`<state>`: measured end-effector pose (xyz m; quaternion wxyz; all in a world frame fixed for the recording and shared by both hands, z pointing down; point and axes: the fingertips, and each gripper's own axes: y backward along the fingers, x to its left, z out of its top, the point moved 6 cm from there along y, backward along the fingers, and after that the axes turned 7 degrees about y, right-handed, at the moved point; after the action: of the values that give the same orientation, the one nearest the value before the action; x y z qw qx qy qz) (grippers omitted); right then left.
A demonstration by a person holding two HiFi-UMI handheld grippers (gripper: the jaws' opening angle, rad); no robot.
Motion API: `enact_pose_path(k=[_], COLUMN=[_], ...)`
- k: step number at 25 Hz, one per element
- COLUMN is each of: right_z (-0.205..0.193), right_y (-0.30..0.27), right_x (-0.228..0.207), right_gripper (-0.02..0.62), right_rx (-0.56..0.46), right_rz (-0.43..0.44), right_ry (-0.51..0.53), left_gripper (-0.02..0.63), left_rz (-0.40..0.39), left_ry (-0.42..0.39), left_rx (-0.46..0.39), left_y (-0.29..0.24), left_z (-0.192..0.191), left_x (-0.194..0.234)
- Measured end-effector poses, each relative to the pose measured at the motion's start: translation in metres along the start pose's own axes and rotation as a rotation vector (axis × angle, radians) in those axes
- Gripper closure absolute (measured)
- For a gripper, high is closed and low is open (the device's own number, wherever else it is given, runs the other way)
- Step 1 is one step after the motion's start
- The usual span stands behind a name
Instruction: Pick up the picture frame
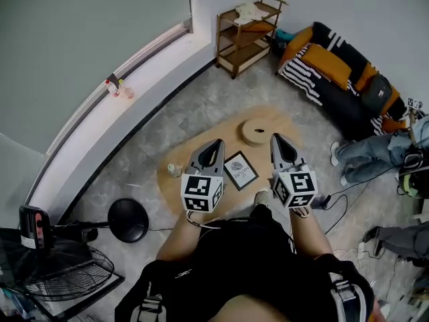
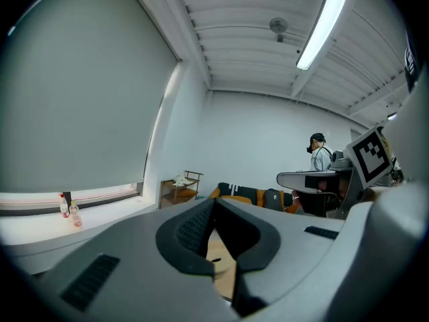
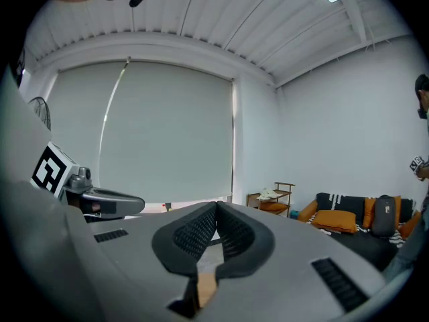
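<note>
Head view: picture frame [image 1: 240, 170] lies flat on the low wooden surface [image 1: 224, 131], seen between left tool [image 1: 214, 143] and right tool [image 1: 279, 139], untouched. Both tools narrow, jaws together, empty. Judged step: approach. Next move probably needs jaws opened, then descent onto a frame edge

The left forearm [image 1: 175, 241] and right forearm [image 1: 310, 233] reach up from bottom centre; left gripper [image 1: 213, 146] and right gripper [image 1: 279, 141] sit side by side mid-frame, jaws pressed together

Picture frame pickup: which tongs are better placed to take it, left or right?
Probably left: the picture frame lies right beside the left tongs, with a wider gap to the right tongs. Both are shut.
</note>
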<state>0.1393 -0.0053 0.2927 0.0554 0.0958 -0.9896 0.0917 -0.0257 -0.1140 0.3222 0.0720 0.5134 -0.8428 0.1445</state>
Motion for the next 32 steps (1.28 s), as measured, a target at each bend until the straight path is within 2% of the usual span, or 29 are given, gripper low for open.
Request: enact_pose_path(k=[7, 12, 15, 21, 24, 25, 26, 27, 28, 32], right_z=[-0.012, -0.019, -0.023, -0.052, -0.067, -0.071, -0.075, -0.08, -0.086, -0.113], right_y=[-0.028, -0.057, -0.078, -0.11, -0.123, -0.127, -0.132, -0.136, -0.141, -0.155], right_x=[-0.033, -0.062, -0.081, -0.107, -0.118, -0.12, -0.122, -0.122, -0.121, -0.111], right_gripper=[0.578, 0.578, 0.578, 0.578, 0.577, 0.578, 0.58, 0.513, 0.435, 0.419], right_rx=[0.007, 0.01, -0.003, 0.032, 0.049, 0.05, 0.052, 0.057, 0.069, 0.154], right_rz=[0.04, 0.095, 0.141, 0.257, 0.32, 0.341, 0.369, 0.405, 0.444, 0.537], right_ry=[-0.005, 0.014, 0.009, -0.028, -0.043, -0.048, -0.054, -0.062, -0.067, -0.022], left_gripper=[0.584, 0.584, 0.584, 0.584, 0.583, 0.559, 0.479, 0.401, 0.376, 0.376], left_rz=[0.099, 0.216, 0.282, 0.411, 0.484, 0.51, 0.533, 0.553, 0.568, 0.634], left_ry=[-0.025, -0.021, -0.026, 0.026, 0.05, 0.062, 0.074, 0.087, 0.101, 0.179], left_rx=[0.018, 0.033, 0.037, 0.076, 0.065, 0.056, 0.051, 0.054, 0.063, 0.11], left_y=[-0.023, -0.043, -0.057, -0.08, -0.088, -0.09, -0.092, -0.094, -0.095, -0.092], left_z=[-0.001, 0.001, 0.002, -0.016, -0.024, -0.026, -0.029, -0.032, -0.037, -0.064], left_x=[0.003, 0.003, 0.003, -0.002, -0.005, -0.004, -0.003, -0.002, 0.0, 0.004])
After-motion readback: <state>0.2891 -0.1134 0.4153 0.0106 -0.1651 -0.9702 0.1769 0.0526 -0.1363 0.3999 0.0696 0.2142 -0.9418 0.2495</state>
